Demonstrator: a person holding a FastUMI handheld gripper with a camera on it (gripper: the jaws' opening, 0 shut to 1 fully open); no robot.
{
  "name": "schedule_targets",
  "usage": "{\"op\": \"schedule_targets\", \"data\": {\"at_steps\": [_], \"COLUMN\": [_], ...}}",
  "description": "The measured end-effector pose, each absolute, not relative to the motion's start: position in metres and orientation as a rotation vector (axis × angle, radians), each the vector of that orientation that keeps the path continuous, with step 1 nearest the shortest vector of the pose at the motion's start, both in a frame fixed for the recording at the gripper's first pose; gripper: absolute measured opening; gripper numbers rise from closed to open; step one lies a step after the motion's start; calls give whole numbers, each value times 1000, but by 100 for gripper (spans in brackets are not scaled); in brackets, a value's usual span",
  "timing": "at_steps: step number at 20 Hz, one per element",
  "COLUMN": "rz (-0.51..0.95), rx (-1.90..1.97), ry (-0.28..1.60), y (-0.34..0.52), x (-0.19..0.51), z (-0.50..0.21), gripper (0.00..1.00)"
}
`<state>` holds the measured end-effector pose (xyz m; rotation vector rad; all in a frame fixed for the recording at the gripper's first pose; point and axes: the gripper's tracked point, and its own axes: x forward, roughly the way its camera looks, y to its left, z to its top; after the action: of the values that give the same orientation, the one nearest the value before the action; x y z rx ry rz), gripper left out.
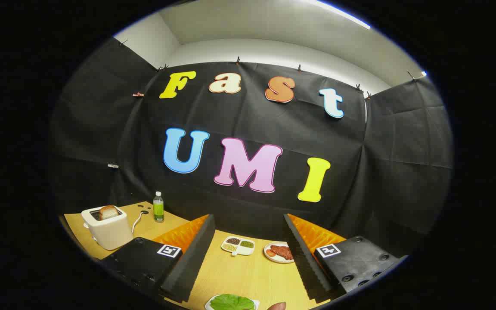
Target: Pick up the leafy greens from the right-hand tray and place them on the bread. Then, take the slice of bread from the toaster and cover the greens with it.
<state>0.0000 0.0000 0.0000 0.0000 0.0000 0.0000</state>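
The gripper [248, 241] is held level above the table, its two fingers [190, 262] spread wide apart with nothing pressed between them. A fingertip of the person's hand [277, 306] is seen low between the jaws, nearer the right finger, touching neither.

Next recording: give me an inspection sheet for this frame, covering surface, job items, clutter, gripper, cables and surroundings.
Surface: wooden table, bare between the fingers.
Job's things: leafy greens on a white tray, between the fingers; bread slice standing in the white toaster.
Clutter: green bottle; sectioned dish of grains; plate of meat.
Grippers: hand-held gripper open, holding nothing.
Cables: toaster cord on the table.
Surroundings: black cloth booth wall.
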Motion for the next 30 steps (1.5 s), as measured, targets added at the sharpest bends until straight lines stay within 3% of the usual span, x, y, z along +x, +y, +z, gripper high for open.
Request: {"op": "schedule_targets", "data": {"at_steps": [22,26,30], "rz": [31,146,266], "rx": [25,15,9], "ry": [3,97,327], "y": [0,16,21], "x": [-6,-7,-18], "z": [-1,-28,-98], "gripper": [98,98,98]}}
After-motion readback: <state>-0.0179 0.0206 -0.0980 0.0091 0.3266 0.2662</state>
